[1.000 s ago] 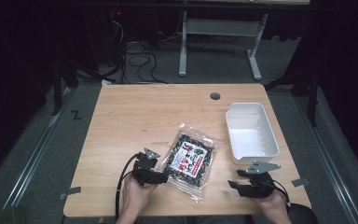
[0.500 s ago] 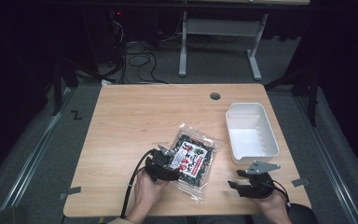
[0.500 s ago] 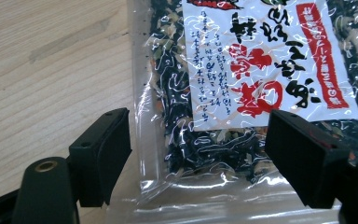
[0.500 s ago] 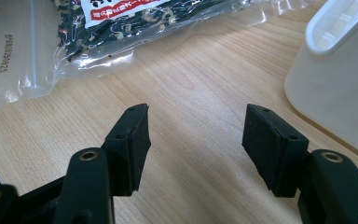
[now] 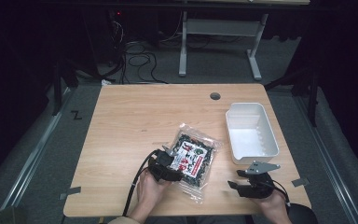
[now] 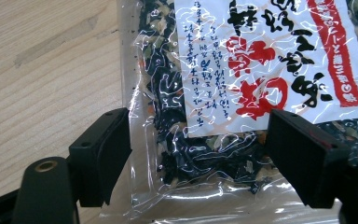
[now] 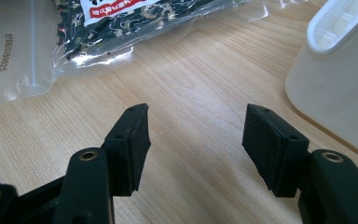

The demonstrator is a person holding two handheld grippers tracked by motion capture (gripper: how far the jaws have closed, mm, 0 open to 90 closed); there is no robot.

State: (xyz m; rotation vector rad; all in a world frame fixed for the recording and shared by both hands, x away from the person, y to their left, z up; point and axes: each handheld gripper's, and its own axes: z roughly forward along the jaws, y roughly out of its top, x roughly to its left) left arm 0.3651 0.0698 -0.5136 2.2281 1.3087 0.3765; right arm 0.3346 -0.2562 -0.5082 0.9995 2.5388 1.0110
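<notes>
Wooden counter (image 5: 130, 121), lit against a dark room. Landmark: clear packet of dark dried bits w/ a white-and-red printed label (image 5: 193, 158), lying flat on the counter, tilted, toward the near edge.

Left gripper (image 5: 168, 163) is right at the packet's near-left corner, person's left hand (image 5: 151, 189) behind it. In the left gripper view its jaws stand wide apart, one on each side of the packet's end (image 6: 200, 140): left jaw at the packet's clear edge, right jaw over the printed part. Not clamped; can't tell if the pads touch the film.

Right gripper (image 5: 240, 185) sits well to the right of the packet, near the counter's front edge, held by the right hand (image 5: 272, 203), grey plate on top. Jaws open, nothing between them but bare wood (image 7: 196, 135). In the right gripper view the packet (image 7: 98, 32) lies ahead and to the left.

White plastic tub (image 5: 251, 133) stands just right of the packet, apart from it, looks empty from above. Its wall (image 7: 340, 79) shows close by the right gripper's right jaw, not touching.

Round hole (image 5: 215, 96) in the counter beyond the packet, toward the far edge. Cables on the floor (image 5: 140, 60) past the counter.
</notes>
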